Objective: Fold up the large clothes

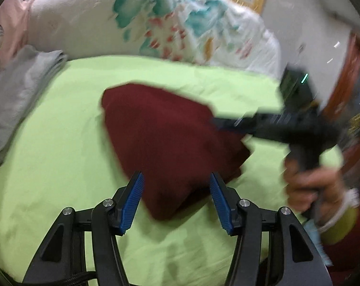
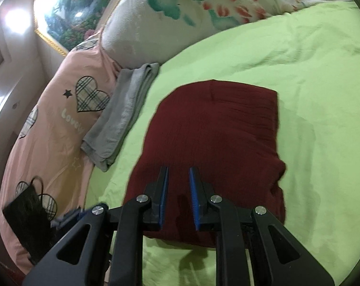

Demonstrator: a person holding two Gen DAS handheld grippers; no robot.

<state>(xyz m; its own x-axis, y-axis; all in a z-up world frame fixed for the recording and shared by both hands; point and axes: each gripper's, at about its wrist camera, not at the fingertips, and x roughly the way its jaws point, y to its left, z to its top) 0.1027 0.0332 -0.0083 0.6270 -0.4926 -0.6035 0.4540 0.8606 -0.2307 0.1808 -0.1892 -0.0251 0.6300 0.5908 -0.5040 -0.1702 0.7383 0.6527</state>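
Observation:
A dark red garment lies folded into a compact block on the light green bedsheet. My left gripper hovers over its near corner, blue pads wide apart and nothing between them. My right gripper hangs above the garment's near edge with a narrow gap between its pads, gripping no cloth. In the left wrist view the right gripper shows blurred at the garment's right side, held by a hand.
A folded grey garment lies at the sheet's left edge. A floral quilt is bunched behind. A pink pillow with plaid hearts carries a black face mask.

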